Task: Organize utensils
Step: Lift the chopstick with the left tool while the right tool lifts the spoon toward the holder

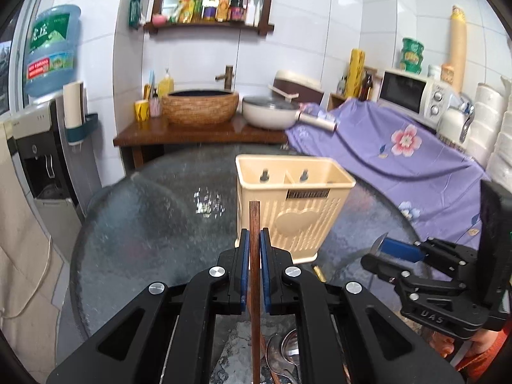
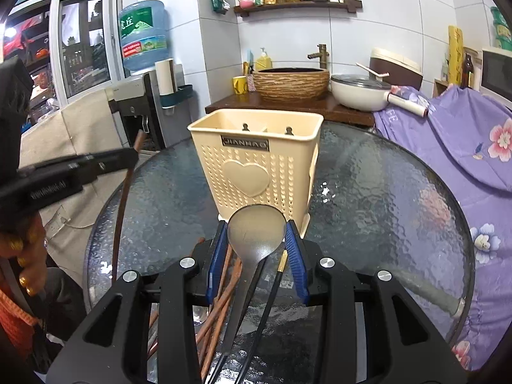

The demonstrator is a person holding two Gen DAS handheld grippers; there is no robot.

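Observation:
A beige plastic utensil holder (image 1: 288,204) with two compartments and a heart on its front stands on the round glass table (image 1: 153,224). It also shows in the right wrist view (image 2: 256,160). My left gripper (image 1: 255,243) is shut on a brown wooden chopstick (image 1: 255,275), held upright just in front of the holder. My right gripper (image 2: 257,240) is shut on a metal spoon (image 2: 256,233), bowl up, near the holder's base. Several brown chopsticks (image 2: 220,304) and a black chopstick (image 2: 268,300) lie on the table below it.
A purple flowered cloth (image 1: 400,147) covers the counter on the right, with a microwave (image 1: 412,92). A wooden stand behind the table holds a woven basin (image 1: 200,105) and a white pan (image 1: 272,112). A water dispenser (image 1: 38,147) stands at left.

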